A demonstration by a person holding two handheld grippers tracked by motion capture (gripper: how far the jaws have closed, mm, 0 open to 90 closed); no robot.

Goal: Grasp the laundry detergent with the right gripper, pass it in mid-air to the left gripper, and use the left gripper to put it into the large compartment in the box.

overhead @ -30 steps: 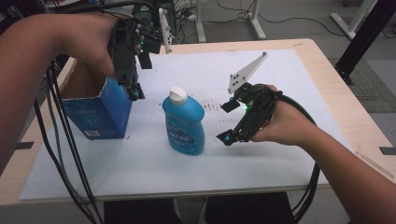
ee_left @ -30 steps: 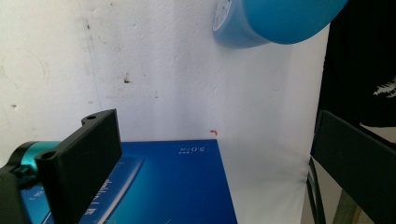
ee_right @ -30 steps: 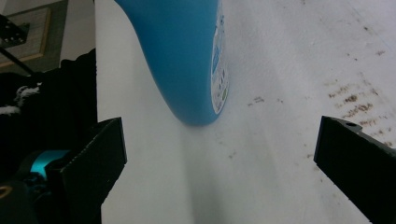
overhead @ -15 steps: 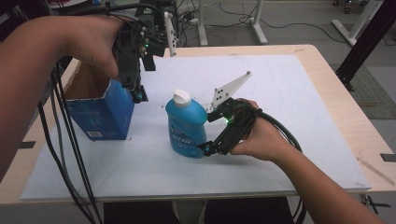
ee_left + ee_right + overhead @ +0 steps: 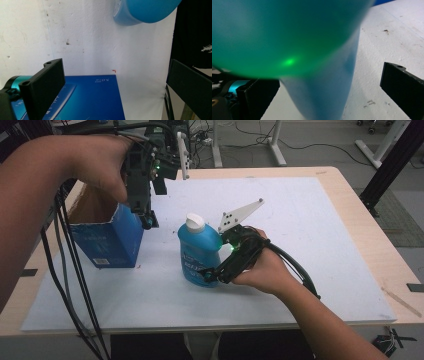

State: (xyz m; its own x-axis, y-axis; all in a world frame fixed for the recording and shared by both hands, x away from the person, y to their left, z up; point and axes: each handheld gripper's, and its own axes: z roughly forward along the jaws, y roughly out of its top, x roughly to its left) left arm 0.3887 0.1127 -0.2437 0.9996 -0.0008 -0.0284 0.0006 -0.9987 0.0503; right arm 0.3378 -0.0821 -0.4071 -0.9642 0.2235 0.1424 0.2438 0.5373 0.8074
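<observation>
Right gripper point(image 5: 210, 276) fingers spread wide around the upright blue plastic detergent bottle point(image 5: 198, 251) mid-tabletop, not yet clamped, so centre then squeeze low on its body; left gripper point(image 5: 148, 221) open, empty, over the blue cardboard box point(image 5: 111, 240)

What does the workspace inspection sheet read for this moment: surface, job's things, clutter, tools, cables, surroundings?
Surface: white sheet on a wooden table, lightly stained.
Job's things: blue bottle with white cap, upright; open blue box beside it.
Clutter: nothing seen.
Tools: right tool open, jaws astride the bottle; left tool open above the box's edge.
Cables: black cables hang off the left side.
Surroundings: frame legs and floor beyond the table.
</observation>
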